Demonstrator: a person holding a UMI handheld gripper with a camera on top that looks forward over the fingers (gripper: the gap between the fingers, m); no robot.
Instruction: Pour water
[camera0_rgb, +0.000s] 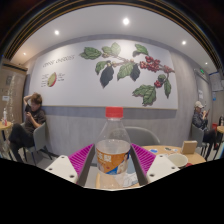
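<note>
A clear plastic water bottle (113, 150) with a red cap (114, 113) and an orange label stands upright between my fingers. My gripper (113, 166) is shut on it: the magenta pads (84, 157) press against its lower body on both sides. The bottom of the bottle is hidden below the fingers. A pale cup (177, 159) sits on the wooden table (163, 151) just beyond the right finger.
A grey chair (143, 135) stands behind the bottle. One person (33, 115) sits at a table on the far left and another (199, 120) on the far right. A white wall with a leaf mural (125, 68) lies beyond.
</note>
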